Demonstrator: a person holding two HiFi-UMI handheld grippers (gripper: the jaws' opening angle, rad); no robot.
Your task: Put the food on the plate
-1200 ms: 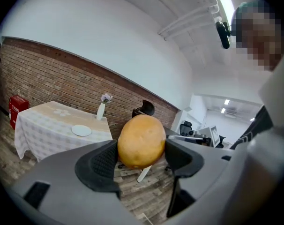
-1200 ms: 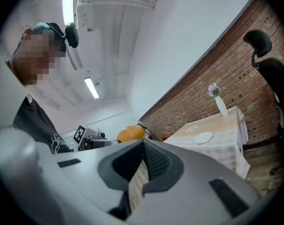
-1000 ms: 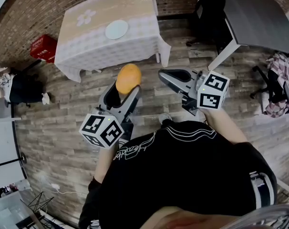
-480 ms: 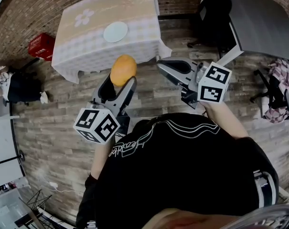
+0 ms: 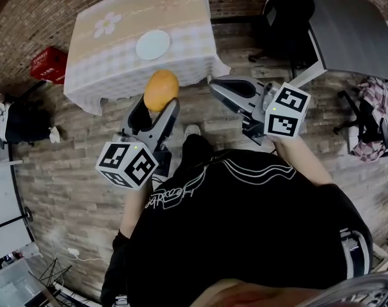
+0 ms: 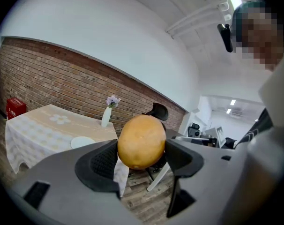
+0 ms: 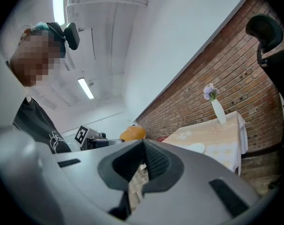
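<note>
A round orange-yellow food (image 5: pixel 161 89) is clamped between the jaws of my left gripper (image 5: pixel 157 110), held in the air above the wood floor, short of the table. It fills the middle of the left gripper view (image 6: pixel 141 141). The white plate (image 5: pixel 153 44) lies empty on the checked tablecloth (image 5: pixel 104 62) beyond it, and shows as plate (image 6: pixel 82 142) to the food's left. My right gripper (image 5: pixel 223 89) hangs to the right at about the same height, jaws shut with nothing in them (image 7: pixel 143 161). From there the food (image 7: pixel 132 133) and the plate (image 7: pixel 194 147) are both visible.
A white vase (image 6: pixel 107 116) with purple flowers stands at the table's far edge. A red crate (image 5: pixel 48 66) sits left of the table. A dark grey desk (image 5: pixel 347 24) and a black office chair (image 5: pixel 283 11) stand at the right, with a bag (image 5: pixel 373 114) further right.
The table and plate have drawn nearer and shifted left in the head view as the person walks forward. The left gripper still carries the food; the right gripper stays shut.
</note>
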